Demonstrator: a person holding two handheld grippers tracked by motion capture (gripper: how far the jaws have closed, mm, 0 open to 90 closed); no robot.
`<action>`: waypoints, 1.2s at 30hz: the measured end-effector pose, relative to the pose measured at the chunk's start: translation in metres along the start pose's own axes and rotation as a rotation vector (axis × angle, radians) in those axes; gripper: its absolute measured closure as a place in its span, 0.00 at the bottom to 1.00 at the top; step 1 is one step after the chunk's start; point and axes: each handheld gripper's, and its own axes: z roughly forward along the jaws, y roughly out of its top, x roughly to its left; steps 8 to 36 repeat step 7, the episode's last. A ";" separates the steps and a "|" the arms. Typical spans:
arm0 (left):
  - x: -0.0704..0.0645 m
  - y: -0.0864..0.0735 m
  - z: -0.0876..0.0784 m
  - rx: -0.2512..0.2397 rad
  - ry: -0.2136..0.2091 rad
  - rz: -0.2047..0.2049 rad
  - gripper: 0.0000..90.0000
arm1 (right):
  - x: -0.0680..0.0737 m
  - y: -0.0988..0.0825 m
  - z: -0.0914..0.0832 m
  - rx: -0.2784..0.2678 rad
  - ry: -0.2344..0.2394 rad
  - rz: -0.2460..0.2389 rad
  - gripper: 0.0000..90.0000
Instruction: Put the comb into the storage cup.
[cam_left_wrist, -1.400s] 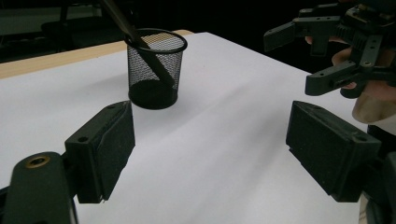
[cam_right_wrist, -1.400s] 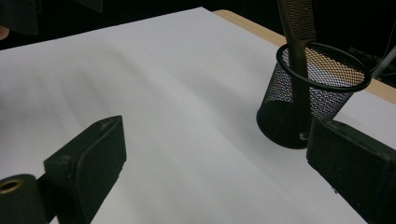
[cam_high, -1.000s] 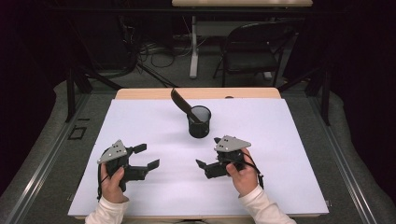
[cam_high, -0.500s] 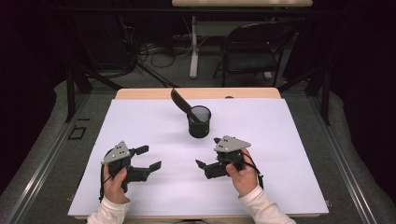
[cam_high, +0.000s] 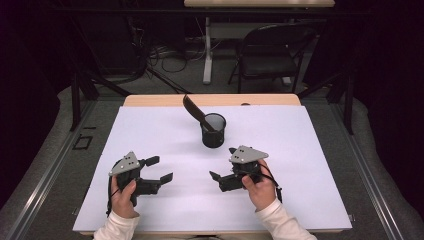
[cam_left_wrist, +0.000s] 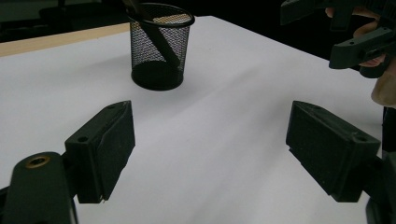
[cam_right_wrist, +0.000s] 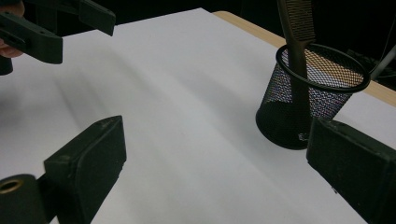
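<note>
A comb (cam_high: 194, 110) (leaning toward 10 o'clock) is seen at 11 o'clock from the nearer right gripper (cam_high: 223, 167); both grippers are held released, empty

Looks like a lab or some kind of recording studio setup, not anybody's home. There's a table (cam_high: 320, 150) covered with a plain white sheet, black curtains all around, grey carpet (cam_high: 380, 165), and a folding chair (cam_high: 270, 55) pushed back near a second desk (cam_high: 260, 3). Loose cables (cam_high: 165, 52) are snaking over the floor behind, plus black metal stand legs (cam_high: 75, 100) at the sides.
</note>
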 end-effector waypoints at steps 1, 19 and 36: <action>0.001 0.000 0.000 -0.001 -0.003 -0.001 0.18 | 0.000 0.000 0.000 -0.001 0.000 0.000 0.05; 0.003 0.000 0.000 -0.007 0.001 -0.013 0.18 | -0.002 -0.001 0.000 -0.001 -0.003 0.004 0.05; 0.003 0.000 0.000 -0.007 0.001 -0.013 0.18 | -0.002 -0.001 0.000 -0.001 -0.003 0.004 0.05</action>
